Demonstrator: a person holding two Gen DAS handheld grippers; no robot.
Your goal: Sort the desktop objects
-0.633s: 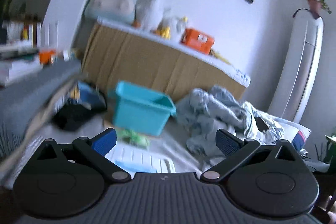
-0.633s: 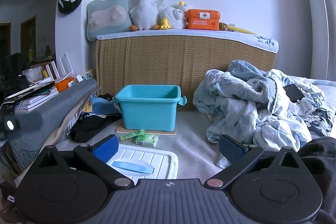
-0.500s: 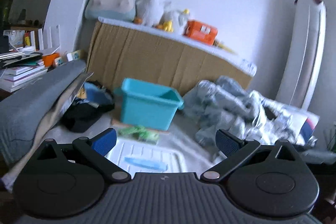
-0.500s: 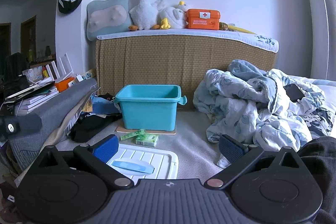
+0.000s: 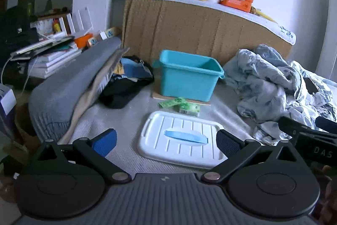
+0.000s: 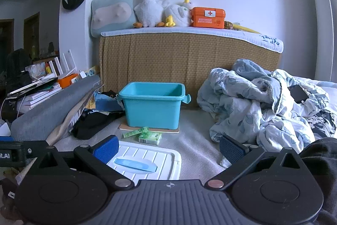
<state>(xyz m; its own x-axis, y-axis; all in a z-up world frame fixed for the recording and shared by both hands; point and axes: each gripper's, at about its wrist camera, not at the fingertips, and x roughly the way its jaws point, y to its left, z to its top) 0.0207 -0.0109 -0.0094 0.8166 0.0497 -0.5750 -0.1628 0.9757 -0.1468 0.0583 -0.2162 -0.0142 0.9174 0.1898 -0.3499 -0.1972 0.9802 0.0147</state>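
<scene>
Left gripper (image 5: 166, 139) is hovering above the bed surface with its jaws spread wide, gripping nothing. Directly ahead of the gap between the jaws, a white bin lid (image 5: 181, 138) with a pale blue handle is lying flat on the grey bedspread (image 5: 126, 119). Just beyond the lid's far edge, two green packets are sitting: a long thin green sachet (image 5: 171, 102) and a small green box (image 5: 189, 109), lying close together; whether they are touching cannot be told. Farther ahead, a teal storage bin (image 5: 187, 77) is standing upright and open on a thin flat board (image 5: 162, 97), in front of a woven headboard (image 5: 200, 28).

Right gripper (image 6: 168, 149) is also holding its jaws wide apart, with nothing between them. From this view the white lid is sitting ahead of the left finger, partly hidden behind its blue pad (image 6: 106, 150). The sachet and the box are resting just past the lid, ahead and slightly left of the jaw gap, and the teal bin is standing beyond them.

Ahead and right of both jaw sets, a crumpled floral duvet (image 6: 263, 104) is heaped up. Ahead and left, a dark pile of clothes (image 6: 94, 121) is lying against a long grey rolled cushion (image 6: 54, 107). On the headboard ledge, a plush goose (image 6: 148, 12) and an orange first-aid case (image 6: 208, 17) are sitting.
</scene>
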